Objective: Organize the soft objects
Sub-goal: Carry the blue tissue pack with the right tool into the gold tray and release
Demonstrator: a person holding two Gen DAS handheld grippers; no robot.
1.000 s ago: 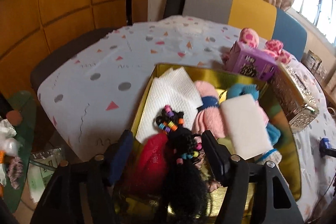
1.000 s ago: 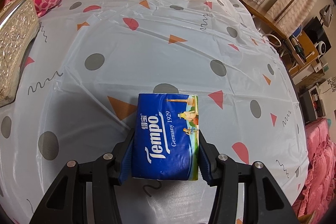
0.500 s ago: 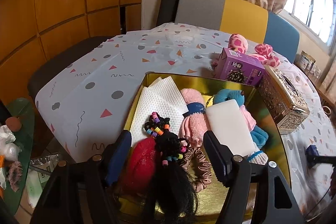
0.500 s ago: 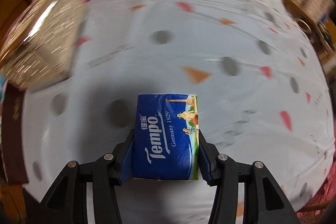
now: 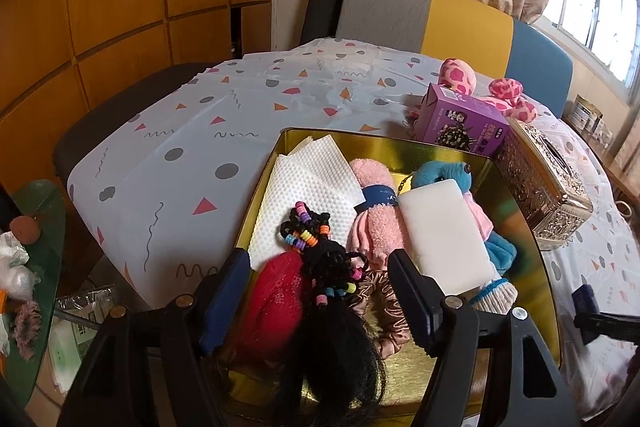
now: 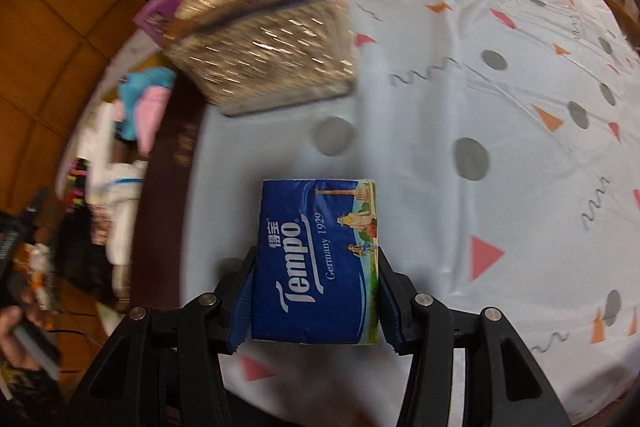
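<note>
One gold tray (image 5: 524,227) holding soft items: two white paper towels (image 5: 304,195), one pink rolled cloth (image 5: 374,211), one white sponge block (image 5: 444,231), one blue plush toy (image 5: 444,171), one red pouch (image 5: 276,303), one black beaded hairpiece (image 5: 328,291). At 1 o'clock: one purple box (image 5: 464,123), one ornate metal box (image 5: 540,179). One blue tissue pack (image 6: 316,263).

Right tool (image 6: 314,301) clamps blue tissue pack (image 6: 316,263) (above tablecloth (image 6: 480,99)).

Table (image 5: 224,131) bears gold tray (image 5: 384,147), ornate box (image 5: 540,179).
</note>
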